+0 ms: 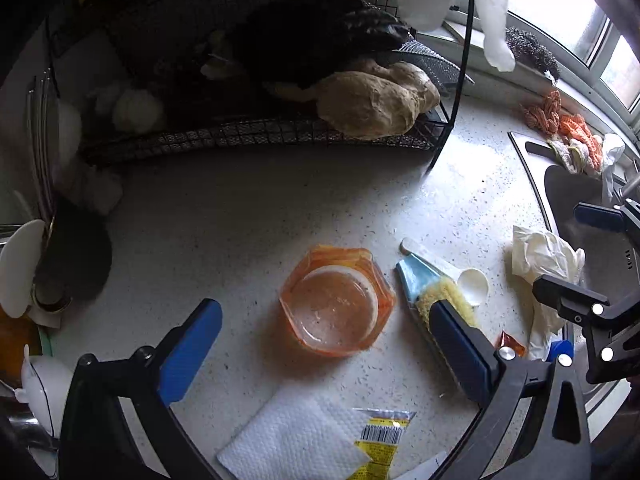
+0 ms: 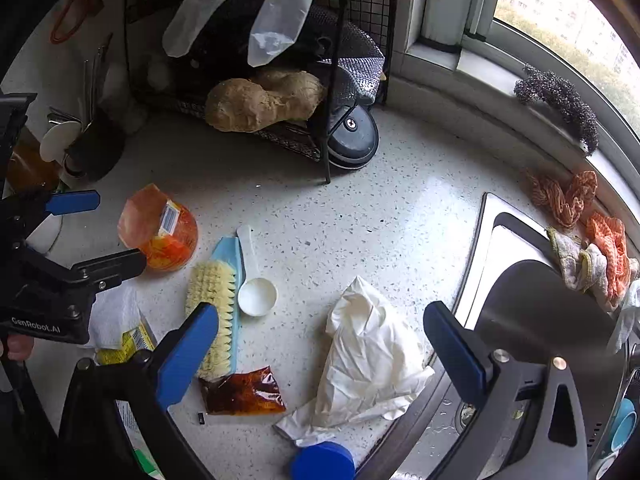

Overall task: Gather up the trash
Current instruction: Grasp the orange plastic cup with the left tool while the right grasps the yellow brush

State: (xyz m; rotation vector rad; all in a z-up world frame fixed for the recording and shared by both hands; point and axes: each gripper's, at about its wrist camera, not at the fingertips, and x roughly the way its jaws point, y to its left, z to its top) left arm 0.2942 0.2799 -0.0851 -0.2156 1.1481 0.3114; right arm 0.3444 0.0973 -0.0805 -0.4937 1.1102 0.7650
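I count one orange jar [image 2: 160, 228], one scrub brush [image 2: 214, 312], one white scoop [image 2: 256, 294], one sauce packet [image 2: 242, 392], one crumpled glove [image 2: 370, 356], one blue cap [image 2: 322, 462].

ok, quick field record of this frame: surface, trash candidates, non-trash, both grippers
surface: speckled countertop, sink at its right edge
trash candidates: crumpled white glove, sauce packet, paper towel, yellow wrapper, empty orange plastic cup
non-trash: scrub brush beside white scoop, ginger in wire rack, rags by sink
left gripper: open, over the cup, holding nothing
right gripper: open, over the glove, holding nothing
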